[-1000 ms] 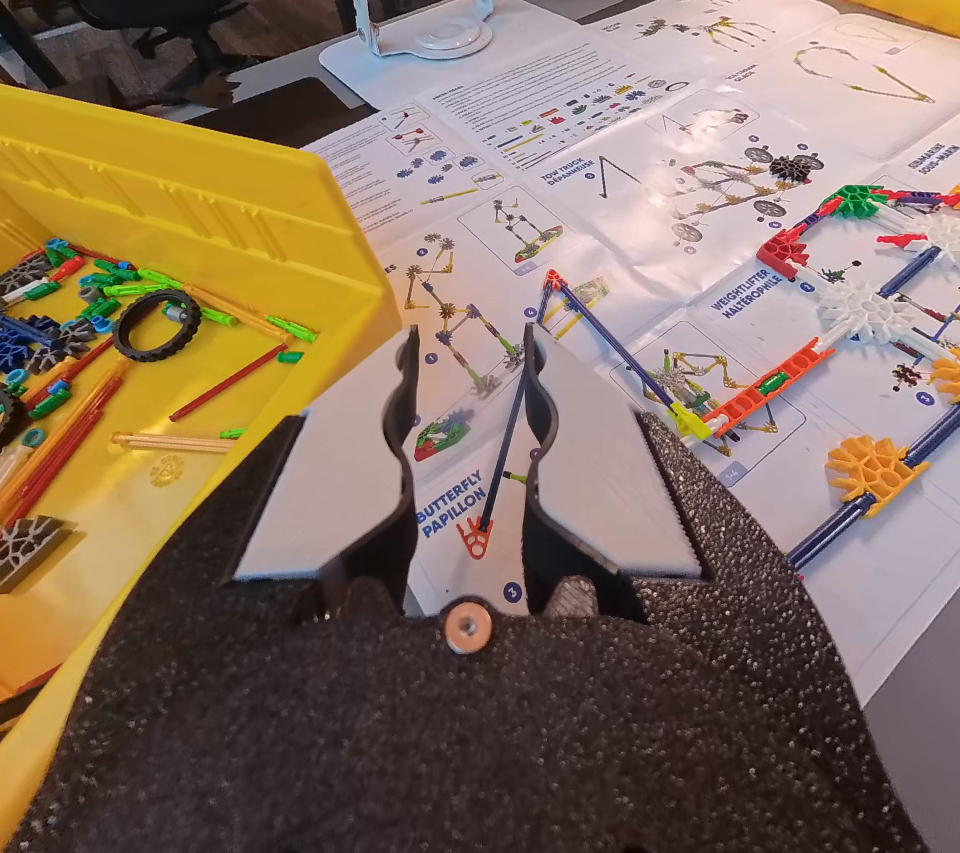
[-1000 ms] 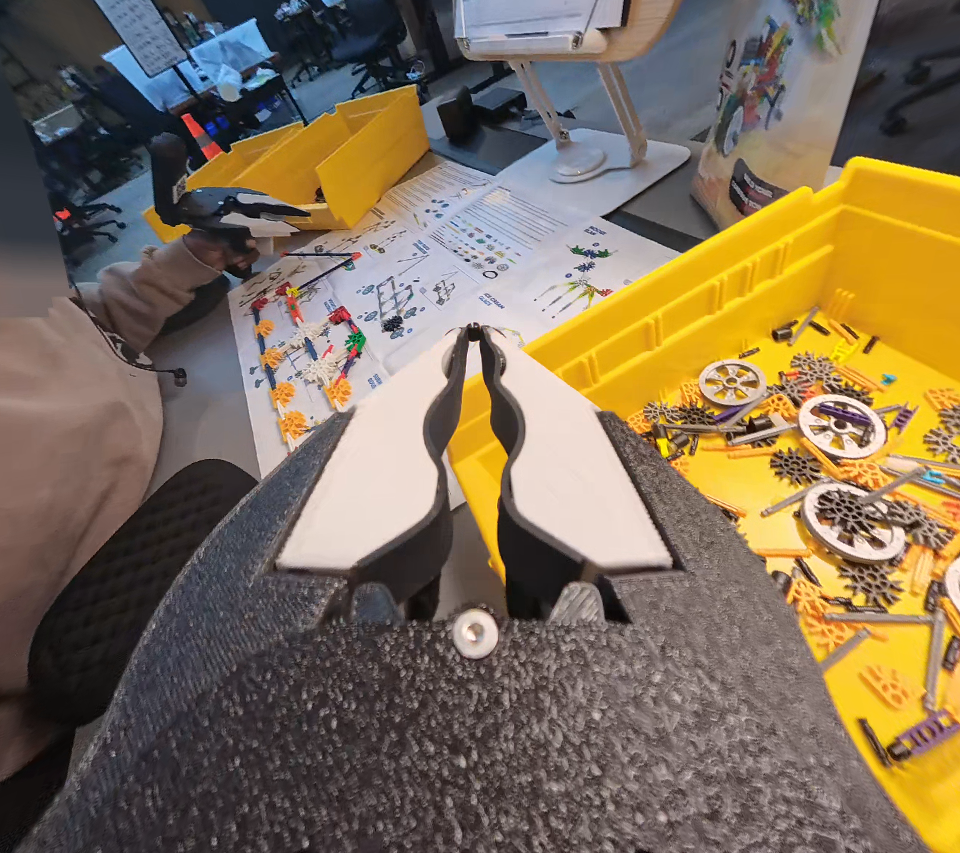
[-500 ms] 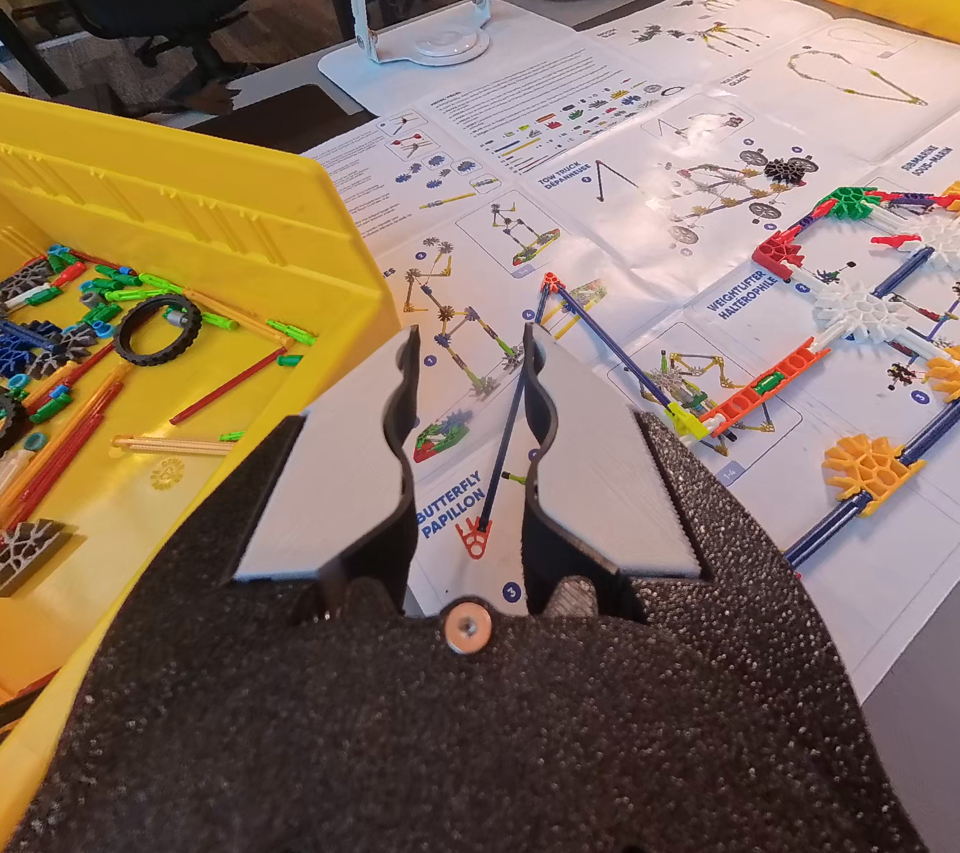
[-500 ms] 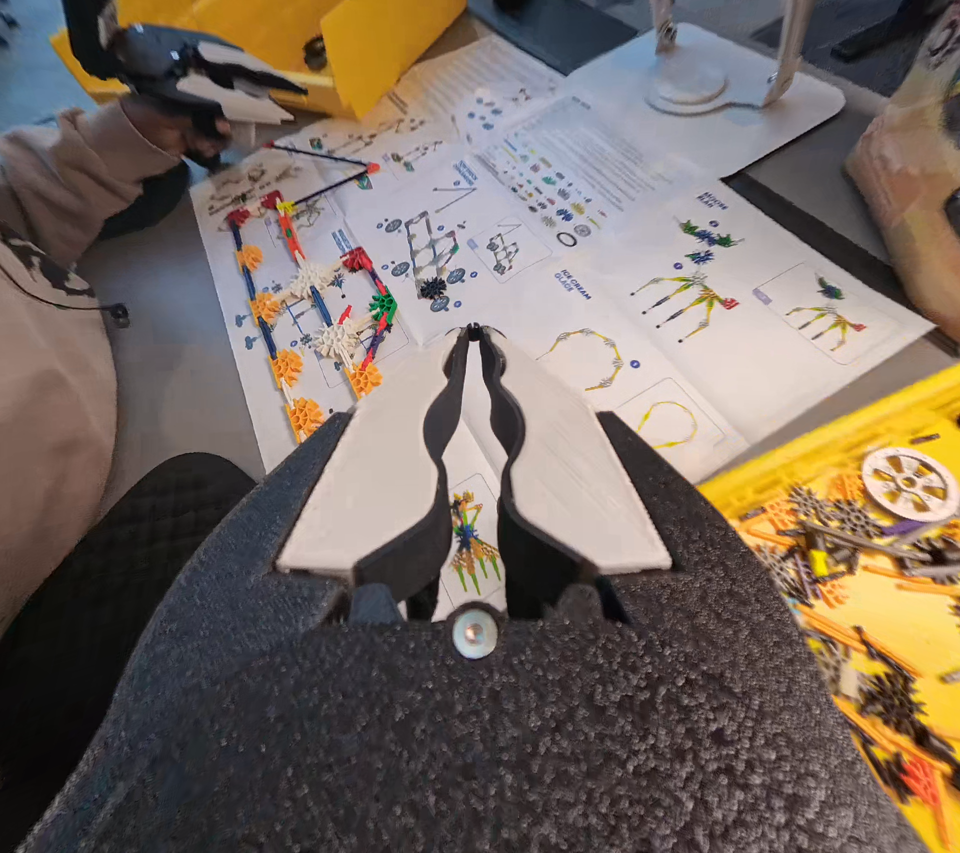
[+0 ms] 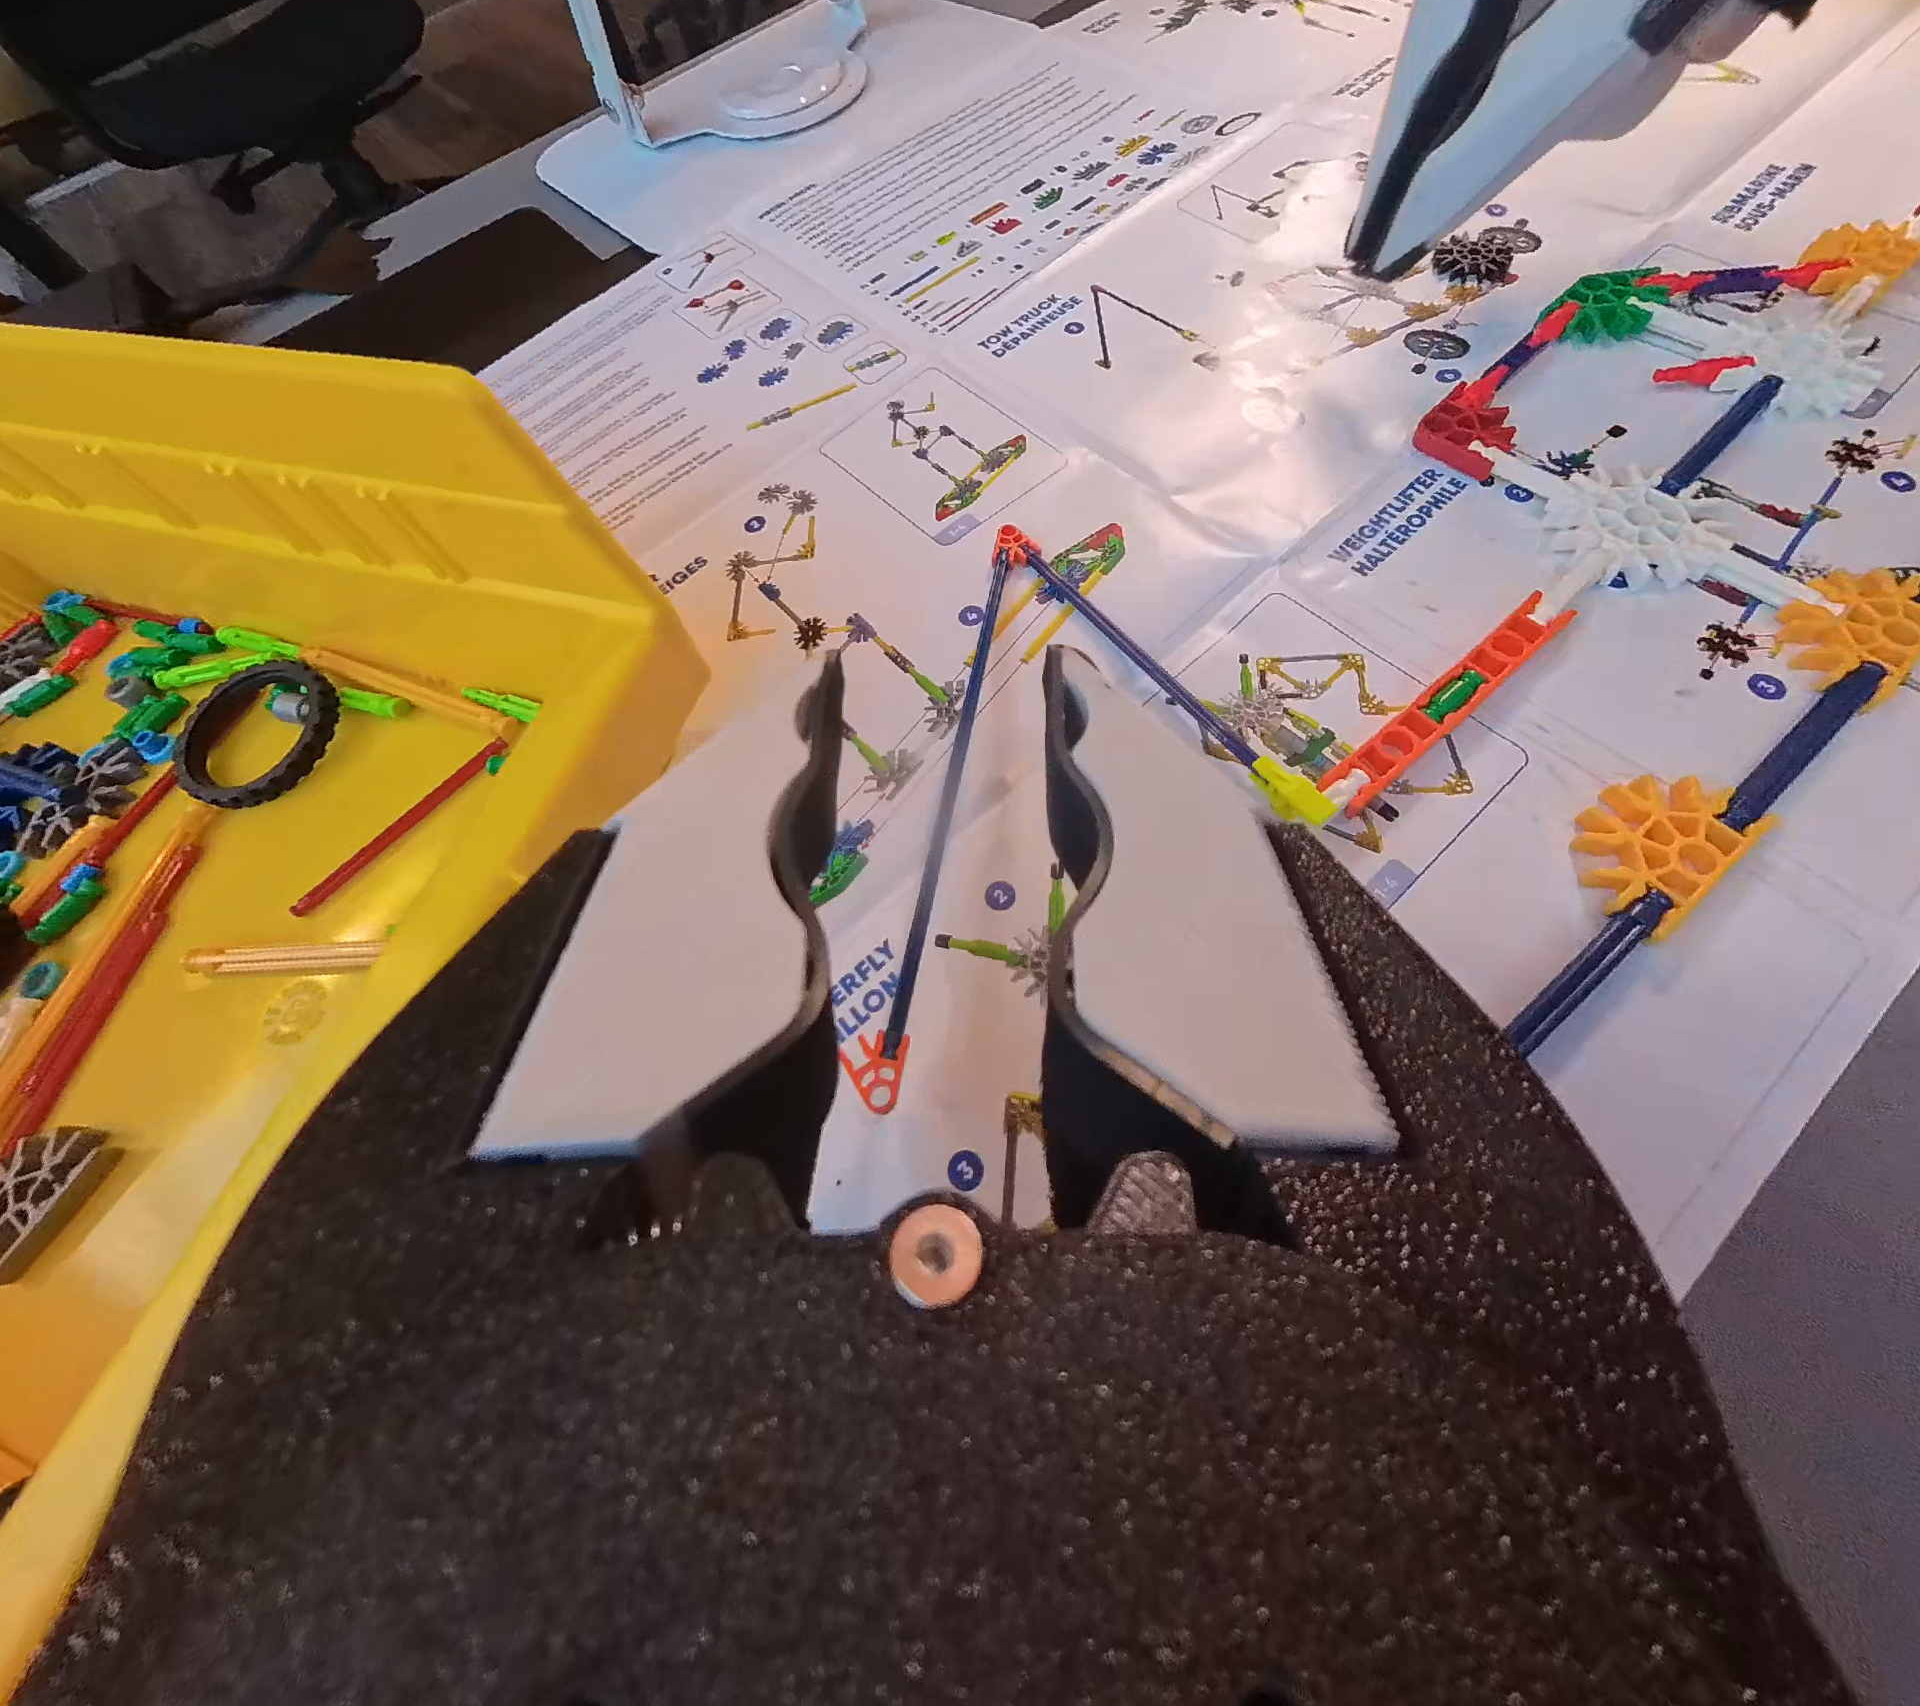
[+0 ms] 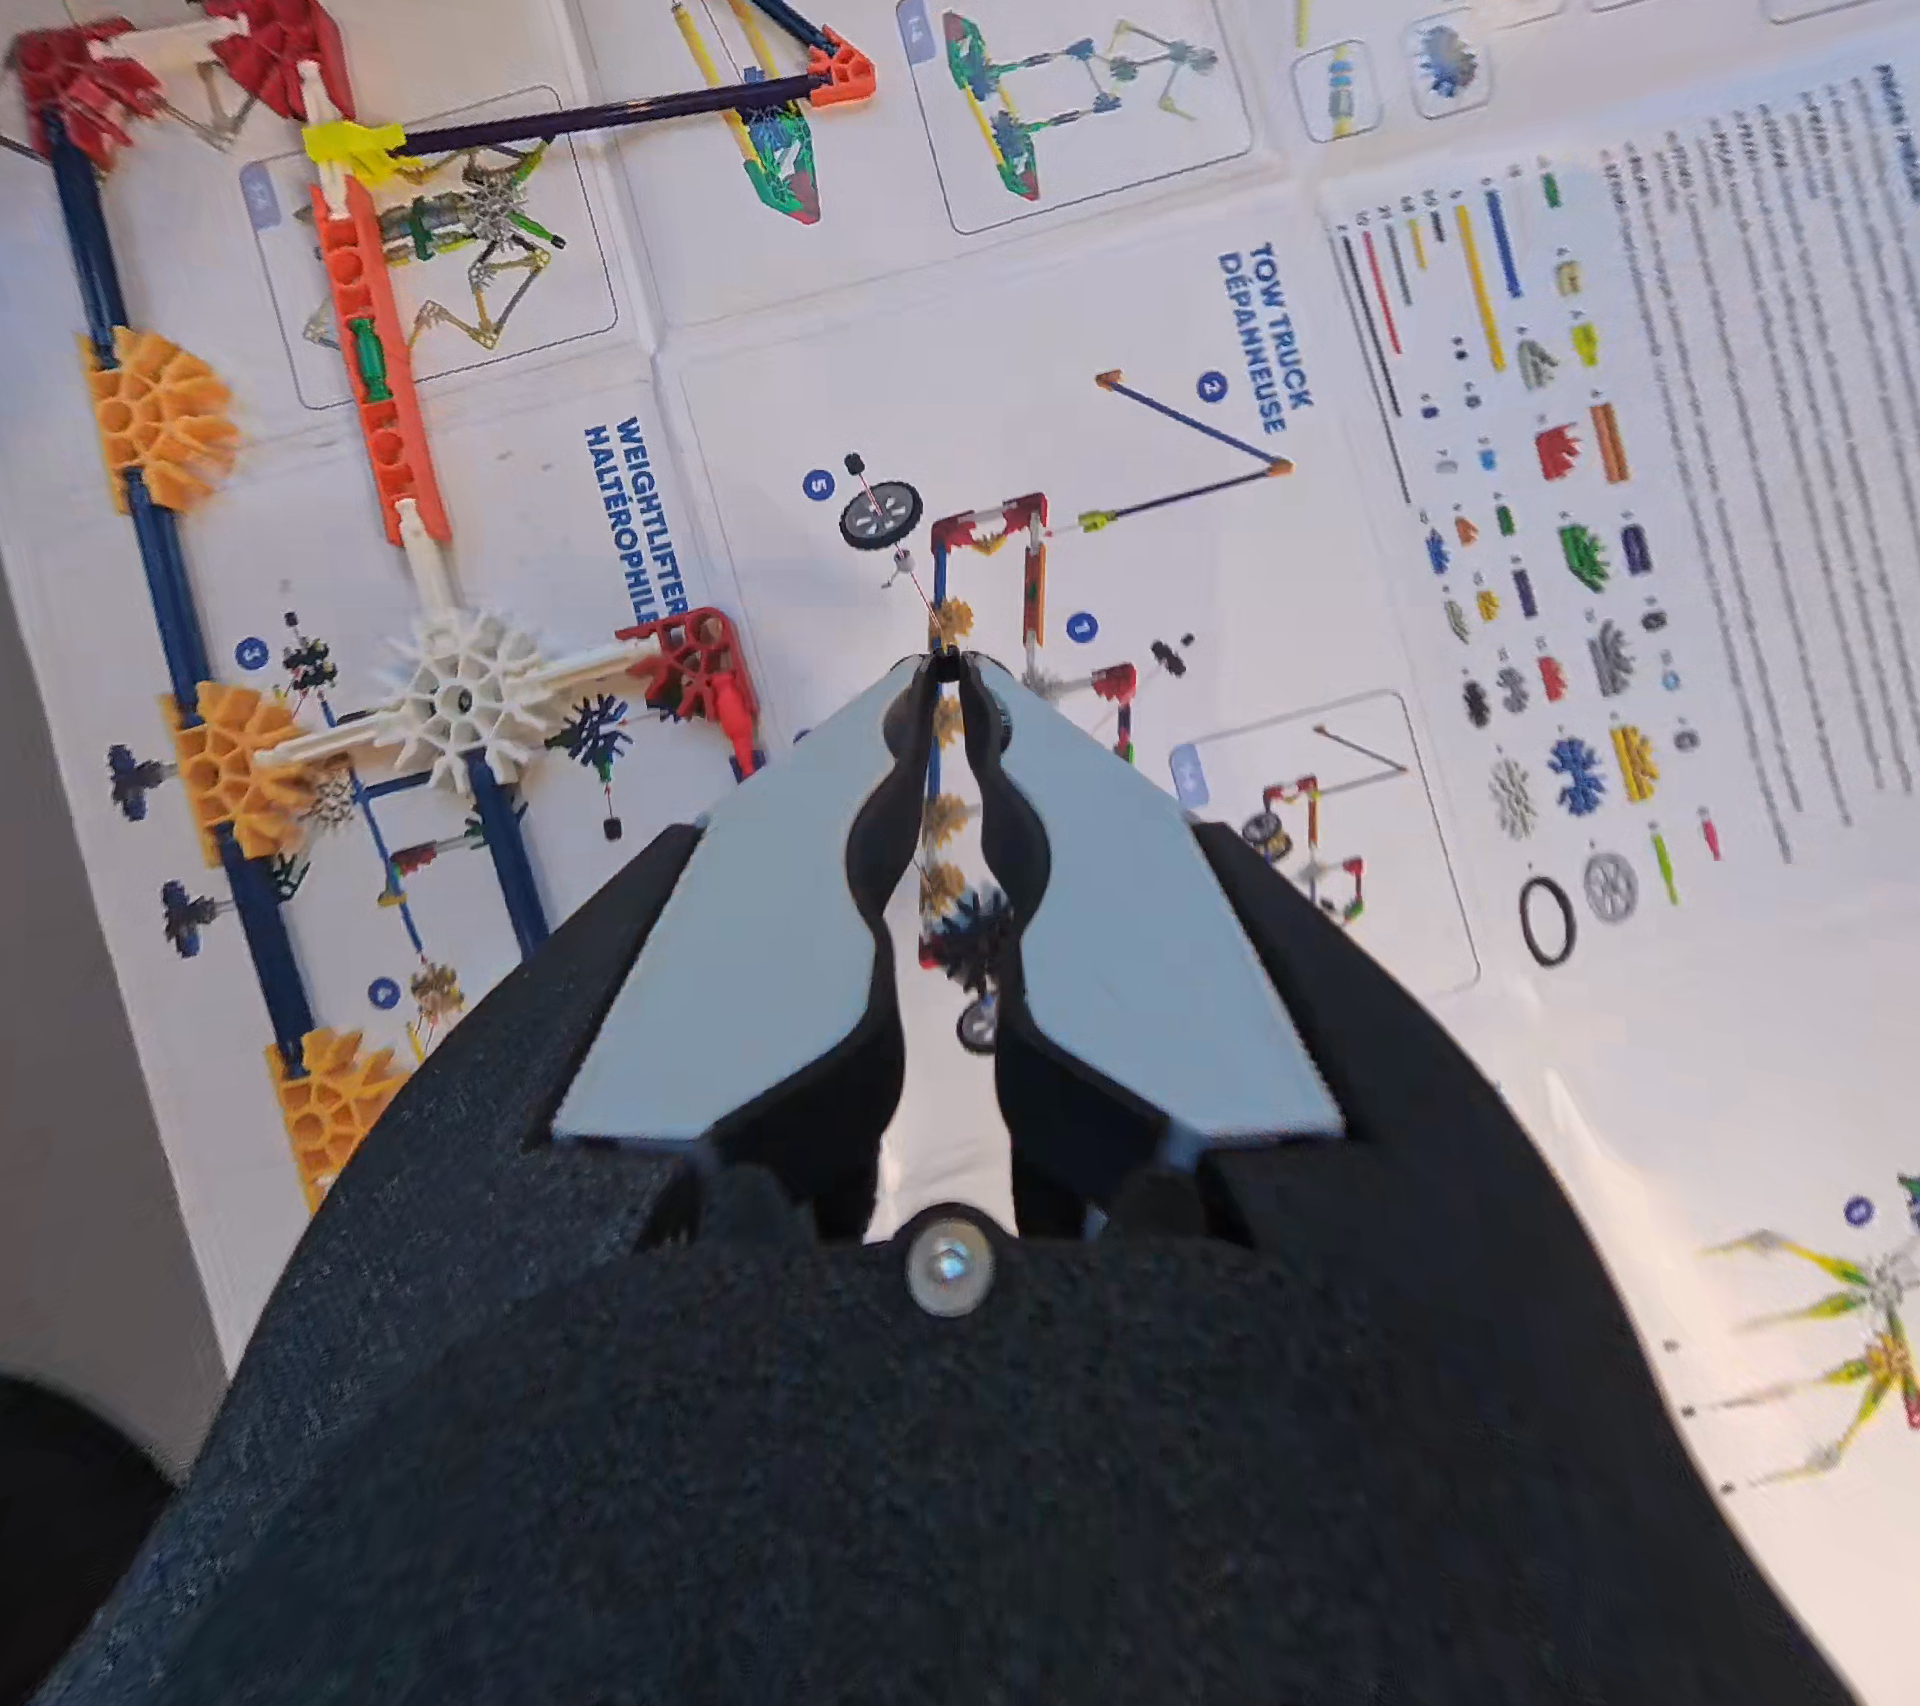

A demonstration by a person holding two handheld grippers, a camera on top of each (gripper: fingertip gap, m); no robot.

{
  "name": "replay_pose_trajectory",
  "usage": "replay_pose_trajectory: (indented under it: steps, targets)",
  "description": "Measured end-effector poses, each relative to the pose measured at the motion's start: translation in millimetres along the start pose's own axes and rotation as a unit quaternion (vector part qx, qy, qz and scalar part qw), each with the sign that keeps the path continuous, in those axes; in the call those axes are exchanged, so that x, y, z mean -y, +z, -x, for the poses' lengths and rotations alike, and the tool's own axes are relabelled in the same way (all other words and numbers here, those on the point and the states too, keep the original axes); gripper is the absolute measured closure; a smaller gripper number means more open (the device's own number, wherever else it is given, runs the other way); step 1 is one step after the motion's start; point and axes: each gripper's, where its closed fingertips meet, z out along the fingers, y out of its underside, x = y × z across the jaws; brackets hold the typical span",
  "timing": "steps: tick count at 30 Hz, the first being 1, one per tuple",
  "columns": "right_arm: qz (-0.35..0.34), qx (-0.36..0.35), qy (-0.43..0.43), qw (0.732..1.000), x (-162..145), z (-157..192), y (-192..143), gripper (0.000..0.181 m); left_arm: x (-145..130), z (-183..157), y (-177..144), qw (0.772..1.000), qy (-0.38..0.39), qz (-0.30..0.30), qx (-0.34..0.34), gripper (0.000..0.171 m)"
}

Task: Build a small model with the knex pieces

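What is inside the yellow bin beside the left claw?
The yellow bin holds loose red rods, green connectors and a black tyre. The left claw body hides the bin's near corner.

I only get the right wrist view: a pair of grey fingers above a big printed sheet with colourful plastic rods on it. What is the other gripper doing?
Observer: The left gripper is open. A thin dark blue rod runs between its fingers, touching neither.
Operator: Is there anything beside it?
Observer: A yellow plastic bin sits at its left, holding loose rods and a black rubber tyre ring.
Operator: My tips pinch a small black piece. How low are they?
Observer: In the left wrist view, the right gripper has its tips down at the printed instruction sheet, right beside a black toothed connector.
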Motion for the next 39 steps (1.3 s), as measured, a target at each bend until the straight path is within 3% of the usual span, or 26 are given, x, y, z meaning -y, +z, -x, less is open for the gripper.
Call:
replay_pose_trajectory:
  steps: [12,16,20,27,31,39]
  targets:
    - [0.056,-0.016,-0.016,0.998,-1.0,4.7,23.8,0.177,8.8,-16.0,-3.5,0.999,0.034,-0.007,-0.014,0.135]
    - [0.028,-0.012,0.005,1.0,6.0,6.0,15.8,0.165,10.0,-19.1,-4.3,0.999,0.039,-0.008,-0.016,0.136]
    - [-0.041,-0.027,0.039,0.998,13.9,0.4,-20.5,0.165,10.9,-19.7,-5.5,0.999,0.041,-0.01,-0.016,0.136]
    - [-0.09,-0.079,0.118,0.986,-39.7,0.7,-61.1,0.165,12.2,-26.6,-5.0,0.999,0.045,-0.011,-0.028,0.136]
    - [-0.085,-0.105,0.138,0.981,-61.8,5.8,-51.7,0.164,8.2,-34.9,0.0,0.998,0.056,-0.002,-0.038,0.136]
    - [-0.022,-0.055,0.121,0.991,-75.4,36.8,-35.4,0.164,9.2,-43.4,1.1,0.996,0.073,-0.004,-0.043,0.141]
